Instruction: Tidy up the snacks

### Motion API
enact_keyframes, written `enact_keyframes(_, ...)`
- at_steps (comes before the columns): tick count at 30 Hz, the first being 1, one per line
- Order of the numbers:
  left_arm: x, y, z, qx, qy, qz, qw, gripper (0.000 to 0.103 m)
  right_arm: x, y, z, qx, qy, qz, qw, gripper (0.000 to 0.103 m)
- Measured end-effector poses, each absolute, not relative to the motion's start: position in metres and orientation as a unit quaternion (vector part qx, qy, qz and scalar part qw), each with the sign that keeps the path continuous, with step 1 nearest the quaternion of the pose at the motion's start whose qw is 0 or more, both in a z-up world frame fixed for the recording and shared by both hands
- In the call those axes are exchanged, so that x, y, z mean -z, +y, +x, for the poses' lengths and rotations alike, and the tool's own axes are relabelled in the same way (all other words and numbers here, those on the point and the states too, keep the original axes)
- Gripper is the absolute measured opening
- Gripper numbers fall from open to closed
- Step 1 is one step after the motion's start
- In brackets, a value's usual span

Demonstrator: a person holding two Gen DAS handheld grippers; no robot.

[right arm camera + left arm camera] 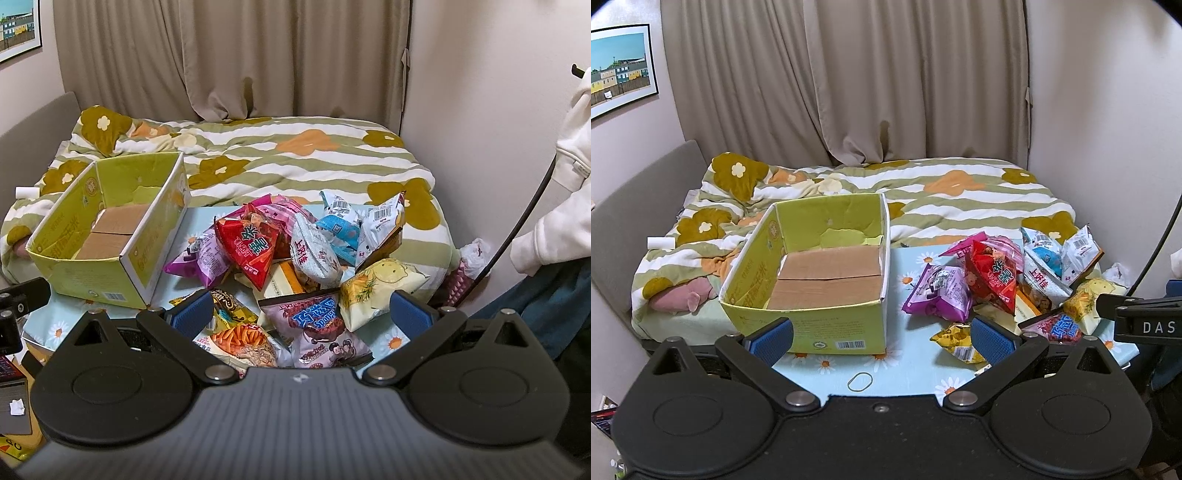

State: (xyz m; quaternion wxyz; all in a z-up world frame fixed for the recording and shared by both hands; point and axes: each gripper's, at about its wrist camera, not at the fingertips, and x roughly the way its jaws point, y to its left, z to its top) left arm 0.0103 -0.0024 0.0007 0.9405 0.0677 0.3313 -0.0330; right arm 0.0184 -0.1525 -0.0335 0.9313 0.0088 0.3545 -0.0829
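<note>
While snack bags [295,266] lie heaped on table [916,373] right of empty box [812,280], both claws gape, holding nothing: left gripper [882,338], right gripper [301,314]. Bags likely light, puffy, slick, crushable; pinch sealed edge, not middle.

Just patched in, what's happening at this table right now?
Snack sorting is at its start. A pile of snack packets lies on the floral tablecloth, right of an open green cardboard box that holds no snacks yet. The left gripper hovers open near the box's front, holding nothing. The right gripper hovers open over the near side of the pile, above the pink sponge-cake packet, not gripping anything.
</note>
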Motion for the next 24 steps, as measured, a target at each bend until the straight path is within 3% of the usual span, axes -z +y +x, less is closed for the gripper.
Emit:
enact_keyframes(13,-0.001,-0.002,0.014,0.038,0.334,0.062,0.94,0.103,0.034,-0.152,0.019,0.084,0.355,0.009,0.931,0.103)
enact_keyframes(24,0.031,-0.012,0.051,0.116,0.396,0.034,0.91,0.103,0.06,-0.179,0.033,0.136,0.371,0.04,0.918,0.103)
